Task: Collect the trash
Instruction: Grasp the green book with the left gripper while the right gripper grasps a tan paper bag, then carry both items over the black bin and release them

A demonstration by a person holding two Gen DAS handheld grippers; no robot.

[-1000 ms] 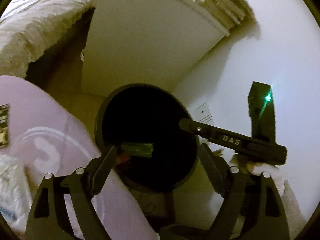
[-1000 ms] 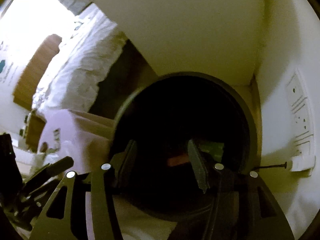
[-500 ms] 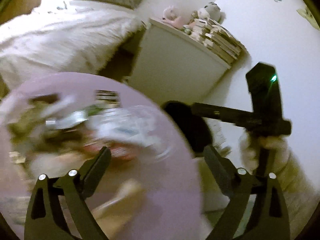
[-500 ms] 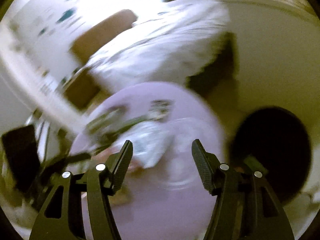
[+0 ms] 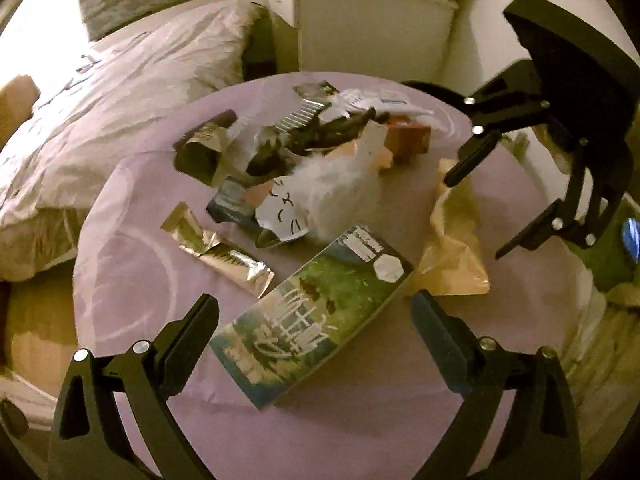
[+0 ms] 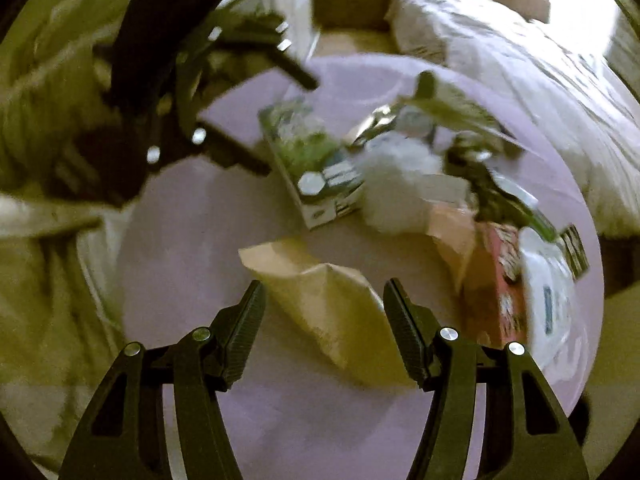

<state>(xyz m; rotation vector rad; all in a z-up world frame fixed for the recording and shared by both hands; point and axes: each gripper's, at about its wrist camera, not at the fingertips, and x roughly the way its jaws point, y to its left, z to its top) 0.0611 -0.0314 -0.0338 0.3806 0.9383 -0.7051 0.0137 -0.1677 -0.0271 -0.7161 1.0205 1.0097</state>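
A round lilac table (image 5: 132, 280) carries the litter in a loose heap, none of it inside any container in these views. Nearest the left gripper (image 5: 316, 320) lies a flat green carton (image 5: 316, 308) with white scrawled lettering, its near end between the spread fingers but not touched by them. Beside it on the left sits a gold foil sachet (image 5: 224, 252); on the right a crumpled tan paper bag (image 5: 452, 240). Behind the carton are a white fluffy wad (image 5: 340, 188), a white paper with a drawn cat face (image 5: 280, 212), a dark crumpled wrapper (image 5: 312, 136) and a brown box (image 5: 412, 140). A bed with a pale duvet (image 5: 120, 92) stands beyond the table, and a white cabinet (image 5: 372, 28) by the wall.

The left gripper's jaws stand wide apart and empty. The right gripper (image 6: 324, 316) hangs over the tan paper bag (image 6: 332, 300), which lies between its fingers; the jaws are parted and the pads do not press the paper. In the left wrist view the right gripper (image 5: 480, 200) shows at the right edge, above the table rim.

A second ago both cameras looked down into a dark round bin with a green scrap at its bottom; that bin is now out of both views and the table fills them instead. Both grippers have swung from the bin to the heap, and both sets of jaws are wider than they were then.
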